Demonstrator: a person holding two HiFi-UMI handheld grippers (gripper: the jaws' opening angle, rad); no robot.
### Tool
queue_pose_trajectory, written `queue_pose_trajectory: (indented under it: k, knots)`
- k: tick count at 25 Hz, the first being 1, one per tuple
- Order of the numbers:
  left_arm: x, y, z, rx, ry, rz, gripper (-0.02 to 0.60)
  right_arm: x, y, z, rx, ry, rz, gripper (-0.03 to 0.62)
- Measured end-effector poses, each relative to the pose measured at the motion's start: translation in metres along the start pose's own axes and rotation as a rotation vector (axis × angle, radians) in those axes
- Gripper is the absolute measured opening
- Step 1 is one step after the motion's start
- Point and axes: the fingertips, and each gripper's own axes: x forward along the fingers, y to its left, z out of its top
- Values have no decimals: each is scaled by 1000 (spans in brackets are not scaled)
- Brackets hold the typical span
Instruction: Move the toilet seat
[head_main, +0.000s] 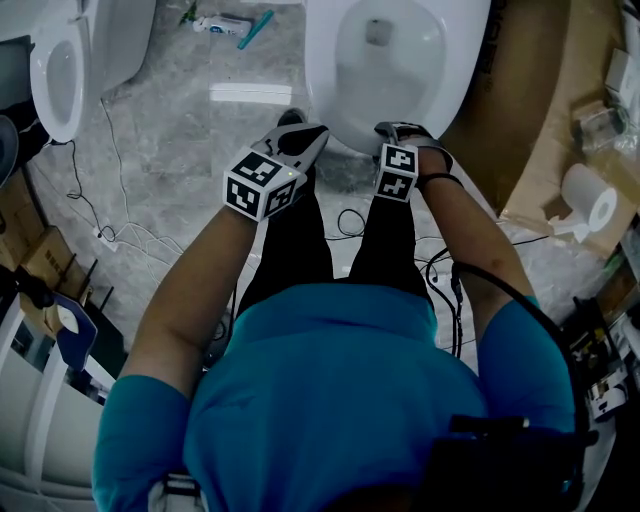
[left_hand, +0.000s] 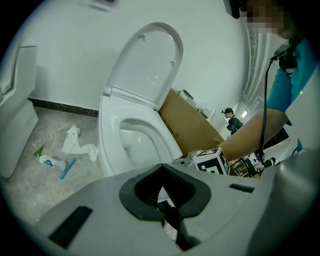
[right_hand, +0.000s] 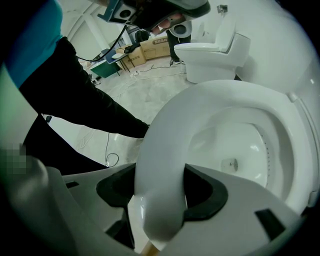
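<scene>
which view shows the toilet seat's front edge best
Right gripper view: the toilet seat fills the frame, its front edge between the jaws of the right gripper. Head view shows it from above, partly behind that gripper; left gripper view shows it smaller, sideways.

Floor (head_main: 170, 130) is grey marble-look stone and kinda messy: white cables (head_main: 120, 235) trailing across it, a tube (head_main: 222, 24) and a teal stick (head_main: 255, 30) lying together, and some crumpled tissue (left_hand: 79, 145). Plain white wall (left_hand: 75, 60) with a dark skirting strip (left_hand: 60, 106). Second toilet (head_main: 58, 70) off left. Big cardboard sheet (head_main: 545, 110) on the right, with a paper roll (head_main: 590, 200) near it.
</scene>
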Motion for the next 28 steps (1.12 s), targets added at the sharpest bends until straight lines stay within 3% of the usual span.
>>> queue_pose_trajectory:
  k: [10,28]
  knots:
    - [-22,-5,20,0,-53,11,3,-29,5,6,14,-13,-5,269]
    - [-52,-19,55,7,-120,34,3,-83,6,20,-48,-85,-298,249]
